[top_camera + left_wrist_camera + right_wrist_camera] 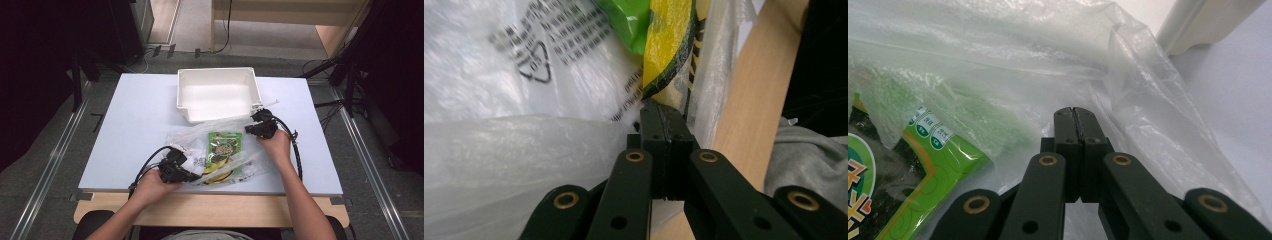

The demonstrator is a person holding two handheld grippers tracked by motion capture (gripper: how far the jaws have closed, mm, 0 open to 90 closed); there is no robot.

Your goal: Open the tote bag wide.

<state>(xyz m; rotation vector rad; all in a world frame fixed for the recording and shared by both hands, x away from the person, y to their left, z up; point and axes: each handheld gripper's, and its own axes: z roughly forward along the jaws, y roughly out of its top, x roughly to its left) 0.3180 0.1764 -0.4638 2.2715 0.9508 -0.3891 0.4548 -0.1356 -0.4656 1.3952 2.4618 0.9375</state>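
Note:
A clear plastic bag [192, 137] lies crumpled at the front middle of the white table [140, 120]. Inside it are a green snack packet [223, 144] and a yellow packet [216, 175]. My left gripper [194, 176] is at the bag's near left end, jaws shut on the film. In the left gripper view its tips [663, 114] meet just below the yellow packet [669, 45], with bag film [499, 150] bunched beside them. My right gripper [249, 129] is shut on the bag's far right corner. In the right gripper view the film [1023, 60] creases toward its tips [1075, 114], and the green packet [933, 170] lies to the left.
A white open bin [218, 74] stands at the back middle of the table, just behind the bag, and its corner [1198, 25] is close to my right gripper. A wooden ledge [210, 210] runs along the table's near edge. Cables trail from both grippers.

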